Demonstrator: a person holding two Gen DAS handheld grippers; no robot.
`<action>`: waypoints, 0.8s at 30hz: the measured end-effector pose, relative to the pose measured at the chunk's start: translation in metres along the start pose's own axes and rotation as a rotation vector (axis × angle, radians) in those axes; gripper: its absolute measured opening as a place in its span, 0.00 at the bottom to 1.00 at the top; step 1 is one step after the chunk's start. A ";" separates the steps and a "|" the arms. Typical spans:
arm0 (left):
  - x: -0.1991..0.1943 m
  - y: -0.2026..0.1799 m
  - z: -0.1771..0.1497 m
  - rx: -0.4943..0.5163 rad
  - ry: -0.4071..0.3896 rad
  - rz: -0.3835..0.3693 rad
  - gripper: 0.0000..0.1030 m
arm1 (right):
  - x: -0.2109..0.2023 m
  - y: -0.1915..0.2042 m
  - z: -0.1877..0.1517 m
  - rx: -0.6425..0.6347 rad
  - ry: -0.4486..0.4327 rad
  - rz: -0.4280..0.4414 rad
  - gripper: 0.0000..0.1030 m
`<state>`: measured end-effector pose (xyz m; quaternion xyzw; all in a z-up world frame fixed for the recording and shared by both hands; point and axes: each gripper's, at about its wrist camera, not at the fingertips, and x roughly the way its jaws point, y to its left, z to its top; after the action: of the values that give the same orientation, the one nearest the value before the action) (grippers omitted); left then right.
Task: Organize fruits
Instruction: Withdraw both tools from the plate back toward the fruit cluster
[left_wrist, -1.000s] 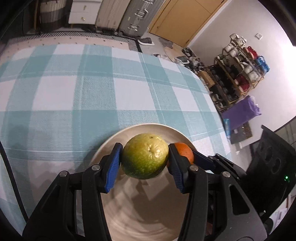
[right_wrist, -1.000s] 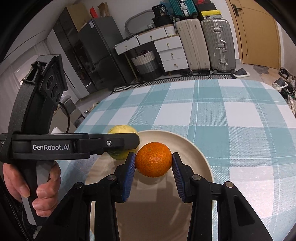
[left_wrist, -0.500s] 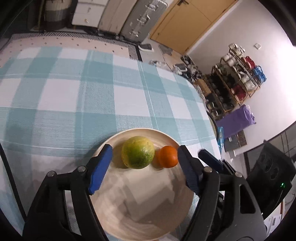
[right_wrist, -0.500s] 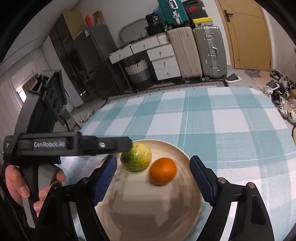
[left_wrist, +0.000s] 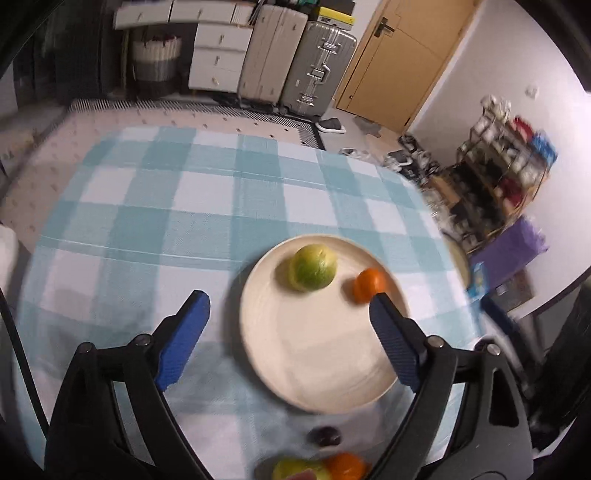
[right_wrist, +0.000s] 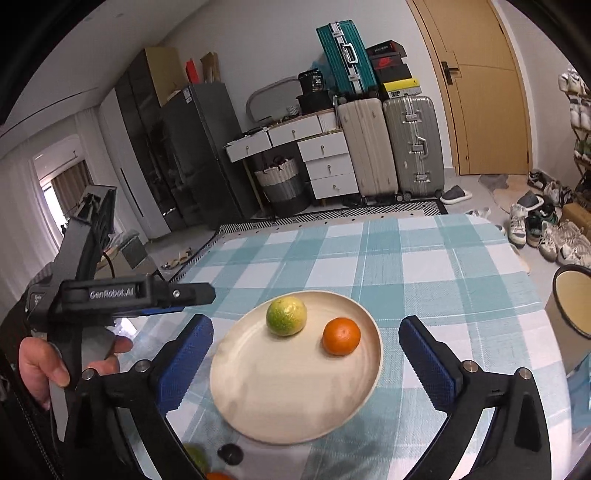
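Both fruits, clamped in the jaws a second earlier, are now seen released onto the round cream ceramic plate (left_wrist: 280, 354), and both tools have been drawn back and up, so that more of the desk is taken in.

From the left wrist view, the left gripper (left_wrist: 288, 325) is shown with its blue-padded jaws spread wide and holding nothing. The round green-yellow citrus fruit (left_wrist: 313, 266) lies ahead of the jaws, slightly right of their centre line, on the far part of the plate; the small round orange mandarin (left_wrist: 369, 285) sits just to its right, apart from it, close above the right jaw tip. At the near edge of the teal-and-white checked tablecloth (left_wrist: 147, 206), more fruit is partly visible: a small dark round fruit (left_wrist: 325, 435) and a blurred heap of yellow-green and orange pieces (left_wrist: 317, 468). That heap lies below and behind the jaws, so the next pick is judged to call for a pull back toward the person.

From the right wrist view, the right gripper (right_wrist: 306, 358) is likewise held open and empty, with the plate between the jaws. Both fruits are near-spherical, so no long axis is offered and no pointing direction can be told. The near fruit is cut off at the frame's bottom; neither hand can be said to be nearer.
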<state>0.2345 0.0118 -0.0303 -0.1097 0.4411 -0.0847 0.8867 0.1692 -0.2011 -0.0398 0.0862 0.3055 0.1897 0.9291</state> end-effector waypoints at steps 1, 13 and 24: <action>-0.005 -0.003 -0.006 0.021 -0.015 0.020 0.85 | -0.002 0.001 0.000 -0.004 0.004 -0.001 1.00; -0.049 -0.019 -0.068 0.090 -0.048 0.071 0.88 | -0.025 0.018 -0.031 0.010 0.039 0.037 1.00; -0.070 -0.020 -0.107 0.124 -0.071 0.084 0.99 | -0.048 0.040 -0.058 -0.021 0.038 0.061 1.00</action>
<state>0.1059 -0.0033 -0.0341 -0.0392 0.4075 -0.0708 0.9096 0.0866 -0.1813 -0.0492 0.0819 0.3182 0.2228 0.9178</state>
